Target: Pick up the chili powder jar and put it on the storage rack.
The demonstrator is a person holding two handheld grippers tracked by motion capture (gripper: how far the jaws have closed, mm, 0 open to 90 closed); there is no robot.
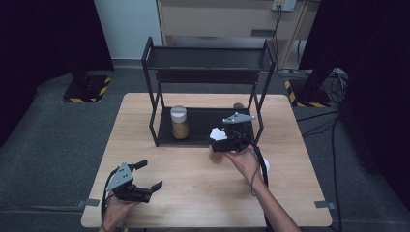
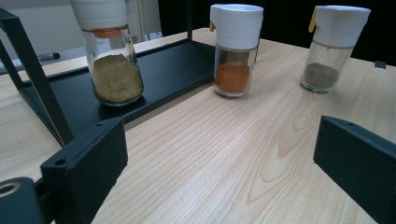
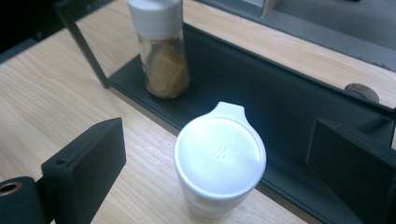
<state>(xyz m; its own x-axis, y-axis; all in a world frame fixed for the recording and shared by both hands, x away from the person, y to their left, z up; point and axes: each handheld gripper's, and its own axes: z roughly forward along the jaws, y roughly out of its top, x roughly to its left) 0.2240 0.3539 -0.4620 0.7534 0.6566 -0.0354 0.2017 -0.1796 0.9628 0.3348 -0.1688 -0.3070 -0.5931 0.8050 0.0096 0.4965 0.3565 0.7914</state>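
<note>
An orange-spice jar [image 1: 216, 156] with a white flip lid [image 3: 219, 156] stands on the wooden table just in front of the black rack [image 1: 153, 118]. My right gripper [image 1: 220, 140] hovers over it, open, with one jaw on each side of the lid [image 1: 218, 134] and neither touching it. A jar of tan spice [image 1: 179, 123] stands on the rack's lower shelf [image 3: 261, 93]. My left gripper [image 1: 150, 175] is open near the table's front left, with nothing between its jaws. It faces the tan jar [image 2: 112, 56], the orange jar [image 2: 236, 49] and a third jar of grey spice [image 2: 331, 46].
The grey-spice jar [image 1: 266, 166] stands right of my right forearm, partly hidden by it. The rack's upper shelf [image 1: 208, 60] is bare. A small round brown disc [image 3: 362, 92] lies on the table behind the rack. Bare wood [image 1: 193, 193] lies between the two grippers.
</note>
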